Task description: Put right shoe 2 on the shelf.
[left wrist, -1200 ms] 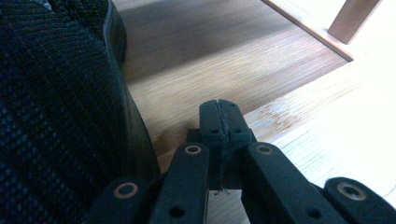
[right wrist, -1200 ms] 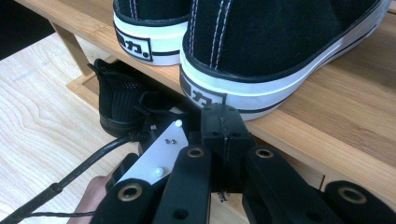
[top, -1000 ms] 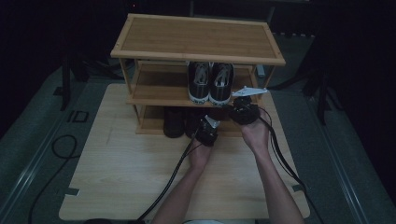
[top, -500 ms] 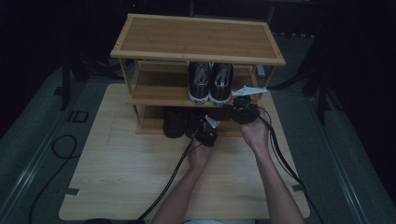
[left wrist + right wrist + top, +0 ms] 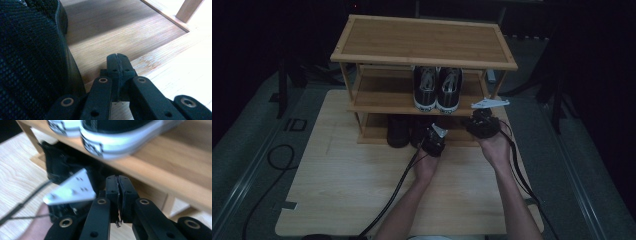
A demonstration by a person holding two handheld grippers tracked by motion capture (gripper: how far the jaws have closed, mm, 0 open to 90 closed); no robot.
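Note:
A wooden shoe rack [image 5: 424,37] stands at the far side of the table. A pair of black sneakers with white soles [image 5: 437,90] sits on its middle shelf, seen blurred from below as the sneakers [image 5: 112,140]. A black mesh shoe [image 5: 398,131] rests on the bottom shelf. My left gripper [image 5: 432,137] is at that shelf's front edge, jaws shut and empty [image 5: 117,58], with the mesh shoe [image 5: 30,55] just to its left. My right gripper [image 5: 482,120] hovers before the middle shelf's right end, shut on nothing [image 5: 118,182].
The bottom shelf board [image 5: 120,32] lies bare to the right of the mesh shoe, ending at a rack post [image 5: 188,10]. The left gripper's grey plate [image 5: 71,188] and its cable cross the right gripper view. Light wooden tabletop [image 5: 347,185] spreads in front of the rack.
My right gripper has drifted slightly to the right. The left gripper and the shoes have stayed put.

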